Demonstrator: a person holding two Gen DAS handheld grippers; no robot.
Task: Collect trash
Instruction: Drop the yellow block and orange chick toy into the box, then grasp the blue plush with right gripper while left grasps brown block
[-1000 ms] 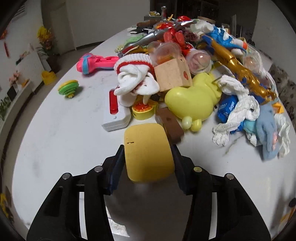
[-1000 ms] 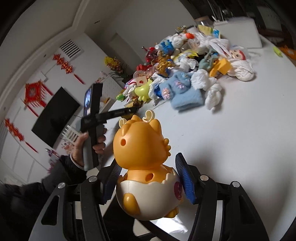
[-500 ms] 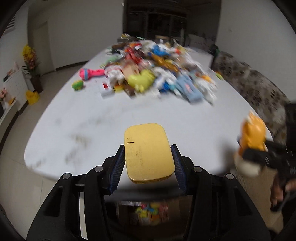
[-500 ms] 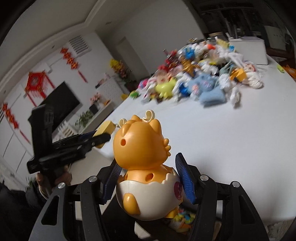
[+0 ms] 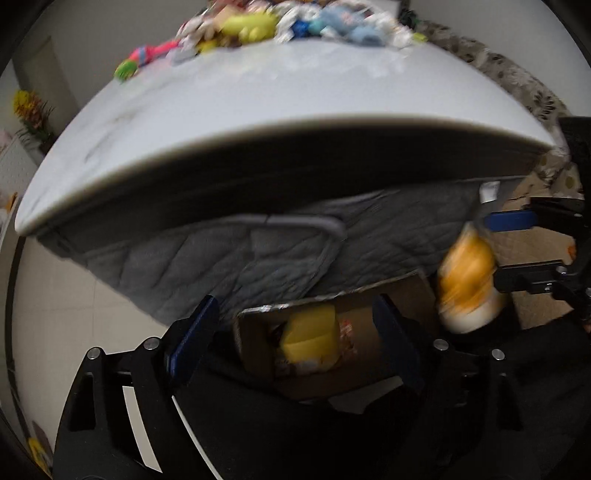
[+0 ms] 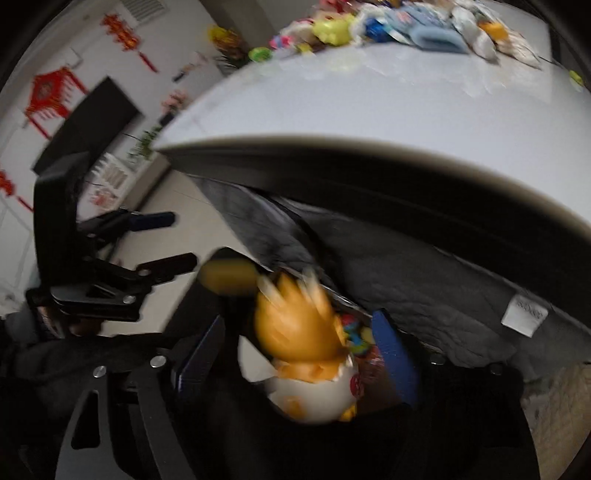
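Observation:
My left gripper hangs below the table's front edge, its jaws opening wide. The yellow block has left the pads and drops, blurred, into the cardboard box underneath. My right gripper is beside it, jaws also opening. The orange dragon-in-egg toy sits blurred between the blue pads, touching neither. In the left wrist view, the right gripper and its toy show at the right. In the right wrist view, the left gripper and the yellow block show at the left.
The white table looms above, with a pile of toys and cloth at its far end. A grey quilted cover hangs under the tabletop behind the box. Pale floor tiles lie to the left.
Both hands came back off the table and sank below its front edge, over the box. Both jaws opened and let go of the yellow block and the orange toy.

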